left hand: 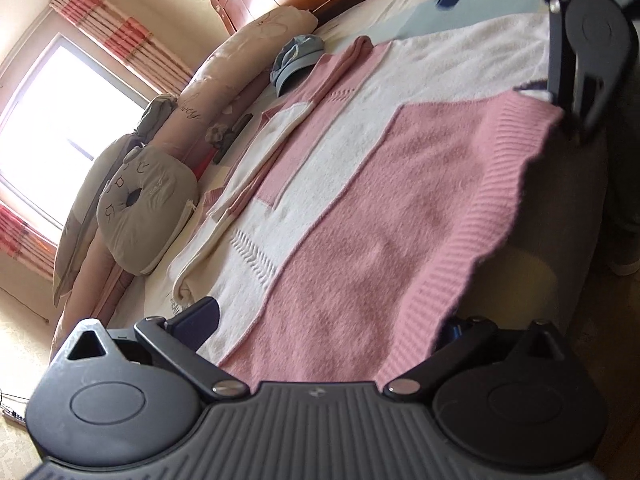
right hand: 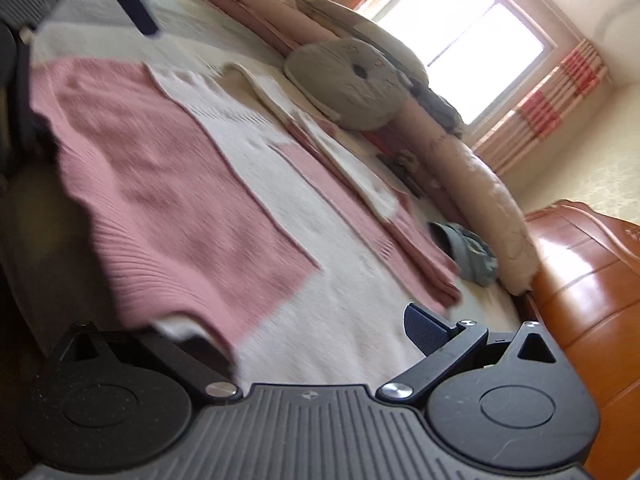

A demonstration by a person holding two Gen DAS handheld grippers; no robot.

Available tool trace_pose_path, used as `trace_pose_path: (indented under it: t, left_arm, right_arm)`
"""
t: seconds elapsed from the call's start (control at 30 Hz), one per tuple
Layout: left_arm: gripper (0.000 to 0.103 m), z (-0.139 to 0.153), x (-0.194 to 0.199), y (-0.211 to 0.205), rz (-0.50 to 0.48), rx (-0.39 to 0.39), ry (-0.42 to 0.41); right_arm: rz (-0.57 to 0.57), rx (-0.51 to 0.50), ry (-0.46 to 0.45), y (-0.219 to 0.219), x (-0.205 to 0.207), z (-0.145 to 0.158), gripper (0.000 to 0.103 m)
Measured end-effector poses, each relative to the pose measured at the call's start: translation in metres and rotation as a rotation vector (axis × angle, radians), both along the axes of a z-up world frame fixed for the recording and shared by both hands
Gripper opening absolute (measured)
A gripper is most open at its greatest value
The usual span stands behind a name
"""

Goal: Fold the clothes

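My left gripper (left hand: pixel 332 320) is spread wide, its two fingers straddling the near corner of the pink-and-white sweater's (left hand: pixel 360 208) ribbed hem (left hand: pixel 492 216), with one blue pad (left hand: pixel 204 316) over the white panel and the other tucked under the hem's edge. My right gripper (right hand: pixel 276 332) is at the opposite hem corner. Its right finger (right hand: pixel 428 328) stands well clear of the cloth, so it looks spread too, though blur and the knit covering its left finger leave me unsure whether anything is pinched. In my left view it shows at the top right, its lower finger touching the hem.

The sweater lies flat on the bed (left hand: pixel 400 4), hem toward me at the mattress edge, with the sleeves already folded in across the chest farther off.

The main risk is closing on a single layer. The hem ripples and lifts, so a shallow bite could take only the top ply, and the back would drag and bunch when I lift. If the two corners do not rise together, the fold will skew. The hem also overhangs the bed edge, so a loose hold could let it slide off.

Beyond the collar sits a small blue cap (left hand: pixel 296 62), then a grey ring cushion (left hand: pixel 148 208) and a rolled quilt (left hand: pixel 224 80). Carrying the hem too far could knock the cap.
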State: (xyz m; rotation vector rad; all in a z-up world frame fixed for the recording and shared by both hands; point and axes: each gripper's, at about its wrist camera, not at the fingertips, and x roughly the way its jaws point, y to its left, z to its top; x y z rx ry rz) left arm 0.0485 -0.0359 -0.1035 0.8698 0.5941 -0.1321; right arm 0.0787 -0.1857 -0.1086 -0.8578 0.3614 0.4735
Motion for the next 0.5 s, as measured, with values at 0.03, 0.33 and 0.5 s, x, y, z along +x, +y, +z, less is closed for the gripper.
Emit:
trace_pose_path:
  t: [0.03, 0.33, 0.5]
  left_arm:
    - [0.102, 0.000, -0.001, 0.003, 0.008, -0.001, -0.002]
    - [0.102, -0.001, 0.005, -0.002, 0.005, -0.008, -0.022]
    - [0.103, -0.003, 0.007, -0.002, 0.014, -0.014, -0.032]
  right_arm:
    - [-0.016, -0.014, -0.011, -0.006, 0.002, -0.001, 0.103]
    - [-0.050, -0.032, -0.064, -0.012, 0.000, -0.007, 0.103]
    - [-0.051, -0.033, -0.084, 0.002, 0.013, -0.006, 0.103]
